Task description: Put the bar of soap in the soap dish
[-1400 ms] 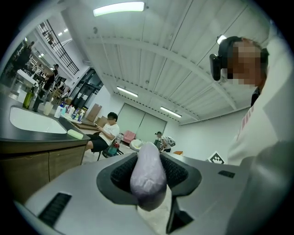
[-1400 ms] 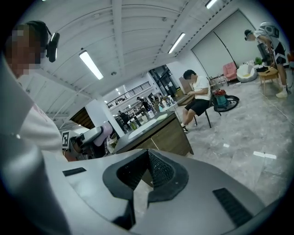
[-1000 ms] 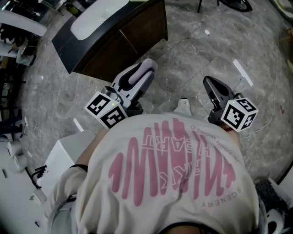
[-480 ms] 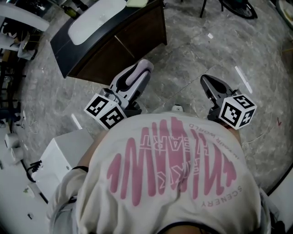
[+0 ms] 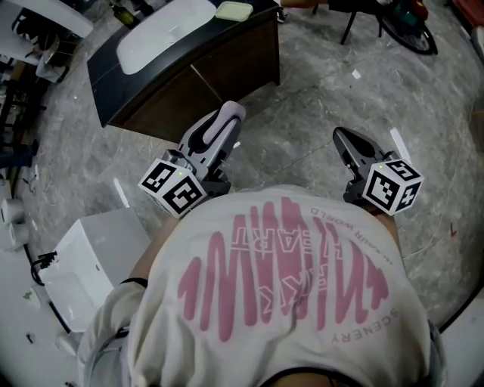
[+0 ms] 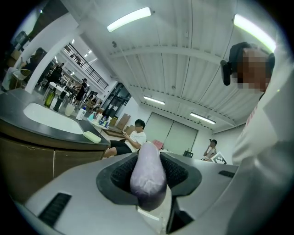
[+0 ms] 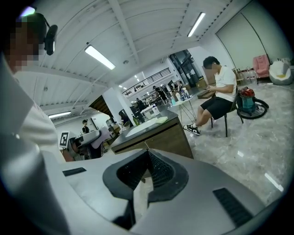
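Newly in view on the bench (image 5: 219,64): the green soap dish (image 5: 233,10). Left claw (image 5: 229,112) grasps the bar of soap (image 6: 148,174), right claw (image 5: 342,137) is clenched empty; I'd keep approaching.

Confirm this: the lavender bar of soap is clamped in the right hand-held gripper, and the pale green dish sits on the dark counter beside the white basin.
One point is wrong. The bar of soap is clamped in the left hand-held gripper, as the left gripper view shows; the right hand-held gripper is closed on nothing. The pale green dish does sit on the dark counter beside the white basin.
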